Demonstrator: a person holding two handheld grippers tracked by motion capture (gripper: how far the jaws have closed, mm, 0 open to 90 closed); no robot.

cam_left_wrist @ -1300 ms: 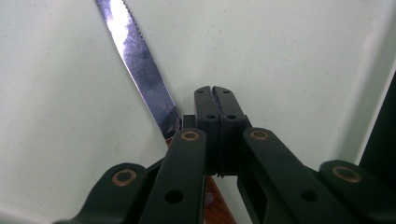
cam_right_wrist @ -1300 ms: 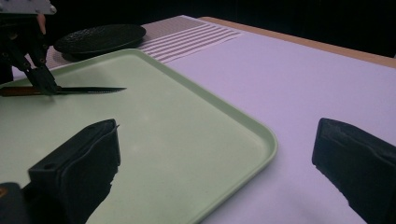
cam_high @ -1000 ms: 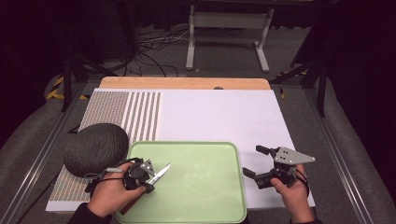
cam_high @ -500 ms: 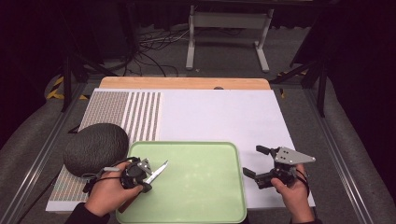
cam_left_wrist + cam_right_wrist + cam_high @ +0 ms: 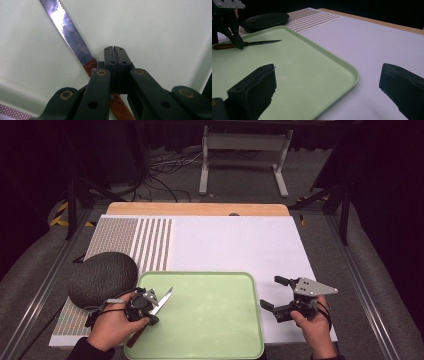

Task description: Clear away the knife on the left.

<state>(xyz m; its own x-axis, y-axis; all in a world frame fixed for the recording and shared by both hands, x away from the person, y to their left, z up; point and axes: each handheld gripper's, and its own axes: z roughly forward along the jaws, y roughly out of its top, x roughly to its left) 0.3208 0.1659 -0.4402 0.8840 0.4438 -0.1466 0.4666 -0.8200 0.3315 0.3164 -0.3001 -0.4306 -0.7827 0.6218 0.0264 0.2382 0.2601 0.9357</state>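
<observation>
No legible text or labels anywhere

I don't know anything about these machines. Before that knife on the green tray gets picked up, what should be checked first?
1. Knife lying on the green tray, blade pointing away from the person: ok.
2. Left gripper open enough to take the knife: not ok; its jaws are shut together with nothing between them.
3. Left gripper lined up with the wooden handle: cannot tell; the handle runs beneath the jaws, and contact is unclear.
4. Right gripper free to help: ok; open and empty, beside the tray's right edge.
5. Dark plate out of the way: ok; it sits left of the tray, apart from the blade.
</observation>
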